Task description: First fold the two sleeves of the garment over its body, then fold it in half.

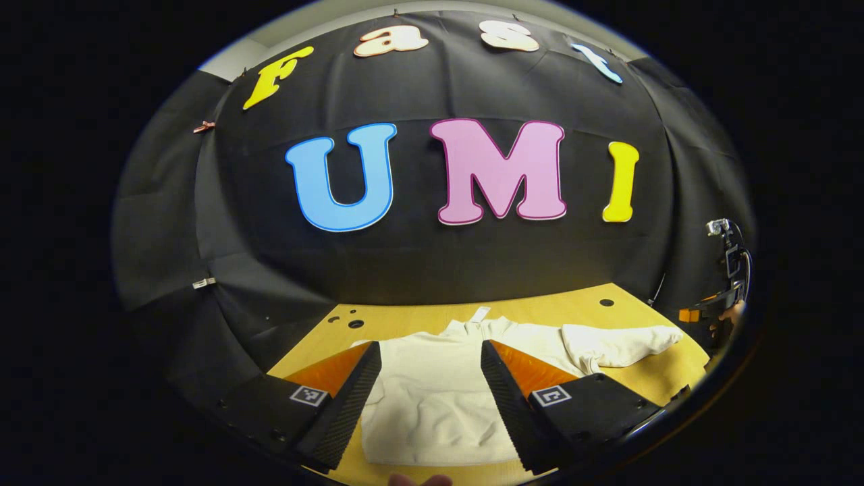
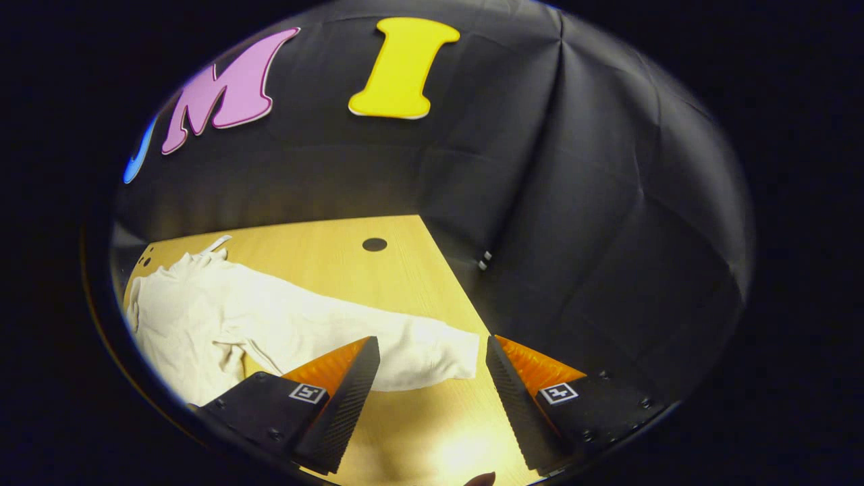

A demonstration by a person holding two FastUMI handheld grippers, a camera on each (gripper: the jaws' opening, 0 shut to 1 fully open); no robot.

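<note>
Left gripper (image 1: 430, 378) first: its two black ribbed fingers stand wide apart, nothing between them but air, hovering above the body of the white garment (image 1: 432, 398). The garment lies flat on the yellow wooden table (image 1: 587, 307), collar toward the black cloth wall at the back, a small white tag (image 1: 480, 314) poking out past the neck. Between those spread fingers I see the chest and lower hem, lightly wrinkled.

Over to the right gripper (image 2: 432, 385): fingers also held well apart, gripping nothing. Just ahead of it, the cuff end of the outstretched sleeve (image 2: 378, 341) lies on the tabletop, and the near fingertip partly covers the sleeve's lower edge from this angle; whether it touches the cloth I cannot tell. That sleeve runs long and straight, away from the shoulder toward the table's right edge, not yet folded over the body.

From the left gripper view, the same sleeve stretches off sideways, and beyond its cuff, at the table's edge, the other gripper shows small with a hand (image 1: 732, 312) on it. A round dark hole (image 2: 374, 244) sits in the tabletop behind the sleeve.
</note>
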